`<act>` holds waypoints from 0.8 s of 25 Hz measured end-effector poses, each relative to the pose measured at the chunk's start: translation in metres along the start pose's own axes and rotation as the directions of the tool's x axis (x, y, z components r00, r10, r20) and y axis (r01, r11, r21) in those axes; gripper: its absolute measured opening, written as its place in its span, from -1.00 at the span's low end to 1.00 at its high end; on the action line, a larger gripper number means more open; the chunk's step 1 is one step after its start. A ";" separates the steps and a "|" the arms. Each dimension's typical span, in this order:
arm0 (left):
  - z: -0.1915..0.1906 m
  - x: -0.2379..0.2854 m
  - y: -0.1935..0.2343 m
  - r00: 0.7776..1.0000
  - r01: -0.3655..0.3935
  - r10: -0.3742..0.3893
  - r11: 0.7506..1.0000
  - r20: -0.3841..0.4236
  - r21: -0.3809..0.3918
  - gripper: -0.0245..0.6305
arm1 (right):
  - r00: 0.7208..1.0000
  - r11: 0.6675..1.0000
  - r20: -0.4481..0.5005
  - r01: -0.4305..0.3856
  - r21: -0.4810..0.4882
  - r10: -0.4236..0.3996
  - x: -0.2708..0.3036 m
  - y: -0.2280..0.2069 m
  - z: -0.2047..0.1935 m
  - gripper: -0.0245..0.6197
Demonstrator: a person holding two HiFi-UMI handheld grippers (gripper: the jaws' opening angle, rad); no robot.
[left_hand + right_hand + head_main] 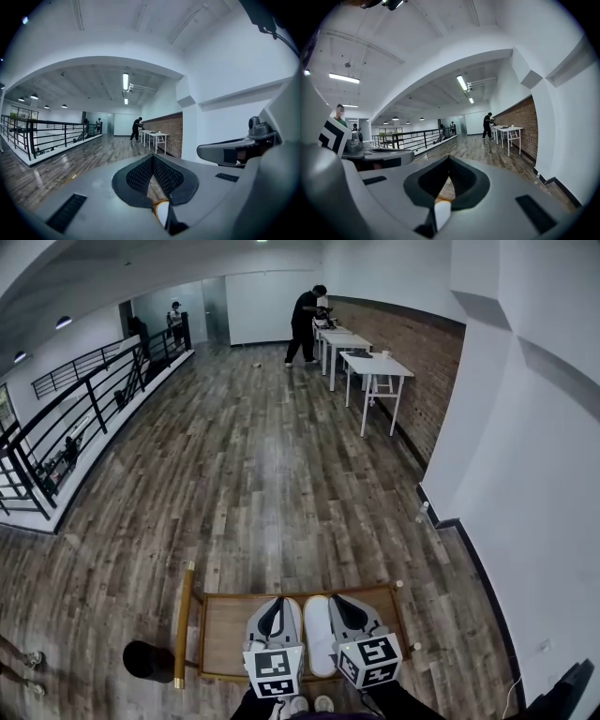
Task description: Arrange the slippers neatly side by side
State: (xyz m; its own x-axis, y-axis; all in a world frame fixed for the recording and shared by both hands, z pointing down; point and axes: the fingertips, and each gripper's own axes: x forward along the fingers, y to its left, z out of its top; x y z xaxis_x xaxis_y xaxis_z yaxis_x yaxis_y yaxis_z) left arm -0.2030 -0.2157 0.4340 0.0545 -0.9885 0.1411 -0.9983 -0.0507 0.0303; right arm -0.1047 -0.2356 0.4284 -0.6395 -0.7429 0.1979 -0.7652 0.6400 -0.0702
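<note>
One white slipper (317, 634) lies lengthwise on a low wooden stand (225, 620), between my two grippers. A second slipper does not show. My left gripper (273, 610) hovers just left of it, and my right gripper (346, 607) just right of it. Both point away from me with the black pads pressed together and nothing between them. In the left gripper view the shut jaws (153, 161) meet in a narrow V; a white rounded bit (162, 214) shows under them. The right gripper view shows its jaws (449, 164) shut in the same way.
The stand has a yellowish pole (185, 624) along its left side and a black round object (148, 660) beside it. Wooden floor stretches ahead to white tables (375, 367) by a brick wall, where a person (305, 324) stands. A black railing (84, 409) runs on the left.
</note>
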 end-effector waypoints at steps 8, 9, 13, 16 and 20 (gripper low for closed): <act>0.003 0.003 -0.005 1.000 0.006 -0.006 1.000 0.012 -0.007 -0.93 | 1.000 1.000 0.014 -0.004 -0.001 0.004 0.001 0.001 0.005 -0.93; 0.003 0.002 -0.005 1.000 0.005 -0.005 1.000 0.011 -0.011 -0.93 | 1.000 1.000 0.014 -0.005 -0.002 0.005 0.001 0.002 0.005 -0.93; 0.004 0.001 -0.003 1.000 0.001 -0.001 1.000 0.009 -0.027 -0.93 | 1.000 1.000 0.013 -0.004 -0.009 0.004 0.001 0.006 0.008 -0.93; 0.001 0.003 -0.005 1.000 0.000 0.000 1.000 0.009 -0.028 -0.93 | 1.000 1.000 0.008 -0.005 -0.009 0.005 0.001 0.004 0.004 -0.93; 0.000 0.004 -0.005 1.000 -0.002 0.002 1.000 0.007 -0.031 -0.93 | 1.000 1.000 0.006 -0.007 -0.011 0.008 0.002 0.004 0.003 -0.93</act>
State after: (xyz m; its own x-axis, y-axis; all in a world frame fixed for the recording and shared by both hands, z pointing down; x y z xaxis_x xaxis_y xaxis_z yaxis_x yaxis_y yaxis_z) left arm -0.1975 -0.2193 0.4348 0.0521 -0.9895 0.1346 -0.9972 -0.0442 0.0611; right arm -0.1091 -0.2355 0.4254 -0.6456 -0.7391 0.1920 -0.7595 0.6475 -0.0614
